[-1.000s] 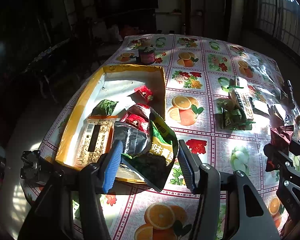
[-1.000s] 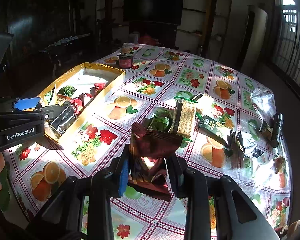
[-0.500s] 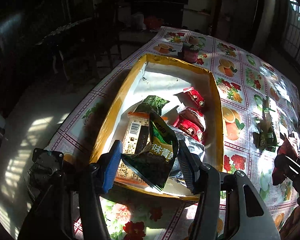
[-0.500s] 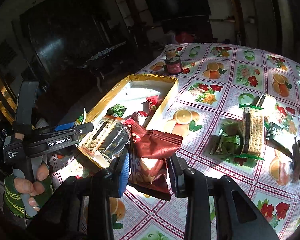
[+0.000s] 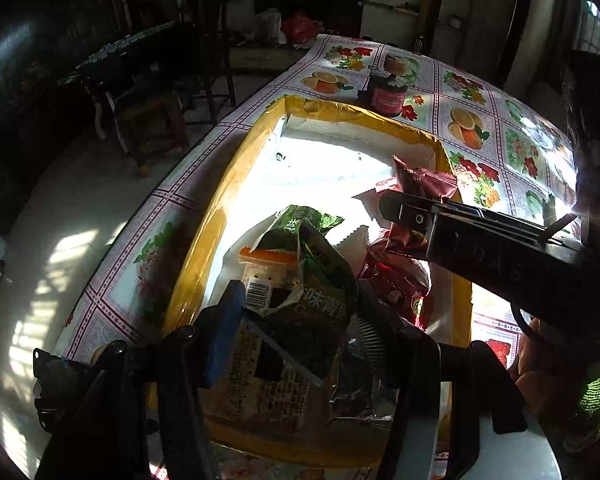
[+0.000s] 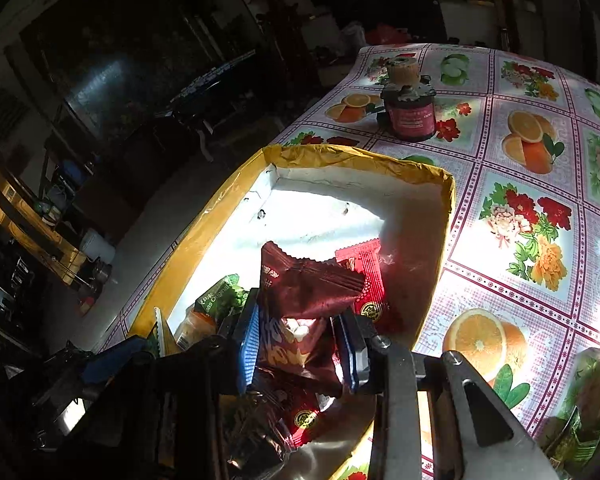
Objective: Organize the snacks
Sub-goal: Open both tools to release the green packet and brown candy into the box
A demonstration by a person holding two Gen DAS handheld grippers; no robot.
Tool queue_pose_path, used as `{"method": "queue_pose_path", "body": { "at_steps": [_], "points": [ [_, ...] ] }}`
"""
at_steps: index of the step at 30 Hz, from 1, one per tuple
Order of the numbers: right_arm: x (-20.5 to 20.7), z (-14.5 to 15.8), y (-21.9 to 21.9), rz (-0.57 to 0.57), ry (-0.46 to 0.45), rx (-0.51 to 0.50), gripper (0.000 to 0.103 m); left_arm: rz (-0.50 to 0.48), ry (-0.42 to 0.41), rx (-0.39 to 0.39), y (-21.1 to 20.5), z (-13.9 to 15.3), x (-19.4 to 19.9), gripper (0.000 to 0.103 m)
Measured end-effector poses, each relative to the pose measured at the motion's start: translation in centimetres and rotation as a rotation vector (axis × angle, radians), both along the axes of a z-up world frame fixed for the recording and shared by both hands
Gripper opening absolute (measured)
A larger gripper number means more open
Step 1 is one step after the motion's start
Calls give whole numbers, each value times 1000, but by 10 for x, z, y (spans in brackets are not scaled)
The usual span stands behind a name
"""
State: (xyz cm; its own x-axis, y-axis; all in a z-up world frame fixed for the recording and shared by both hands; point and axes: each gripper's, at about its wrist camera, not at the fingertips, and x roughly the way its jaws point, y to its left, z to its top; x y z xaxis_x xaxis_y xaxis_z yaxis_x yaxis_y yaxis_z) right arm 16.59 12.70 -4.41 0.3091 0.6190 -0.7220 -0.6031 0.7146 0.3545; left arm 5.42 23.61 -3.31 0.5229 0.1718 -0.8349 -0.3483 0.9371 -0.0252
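Observation:
A shallow yellow-rimmed box [image 5: 236, 168] with a white floor lies on the fruit-print tablecloth and holds several snack packets. My left gripper [image 5: 296, 324] is shut on a green snack bag [image 5: 320, 280] and holds it over the near end of the box, above a flat barcoded packet [image 5: 260, 384]. My right gripper [image 6: 300, 344] is shut on a dark red snack packet [image 6: 300, 288] and holds it over the box [image 6: 356, 156]. That packet also shows in the left wrist view [image 5: 420, 184]. A red packet [image 6: 364, 276] lies just behind it.
A dark jar [image 5: 388, 92] with a cork-like lid stands on the table beyond the box's far end; it also shows in the right wrist view [image 6: 410, 108]. More green packets [image 6: 580, 420] lie on the table at the right. Dark furniture stands off the table's left edge.
Both grippers have moved left from the open table to over the box, each still carrying its packet. The right gripper has come in close beside the left one.

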Motion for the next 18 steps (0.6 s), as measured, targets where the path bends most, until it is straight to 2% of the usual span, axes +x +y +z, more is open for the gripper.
{"method": "queue_pose_path", "body": {
  "at_steps": [6, 10, 15, 18],
  "points": [
    [3, -7, 8, 17, -16, -40, 39, 10, 38, -18, 2, -13, 7, 60],
    [4, -5, 4, 2, -30, -60, 50, 27, 55, -55, 7, -16, 6, 63],
    [-2, 14, -23, -32, -59, -11, 56, 34, 40, -45, 3, -10, 0, 74],
    [-9, 23, -50, -75, -67, 29, 60, 33, 34, -40, -3, -7, -2, 77]
  ]
}}
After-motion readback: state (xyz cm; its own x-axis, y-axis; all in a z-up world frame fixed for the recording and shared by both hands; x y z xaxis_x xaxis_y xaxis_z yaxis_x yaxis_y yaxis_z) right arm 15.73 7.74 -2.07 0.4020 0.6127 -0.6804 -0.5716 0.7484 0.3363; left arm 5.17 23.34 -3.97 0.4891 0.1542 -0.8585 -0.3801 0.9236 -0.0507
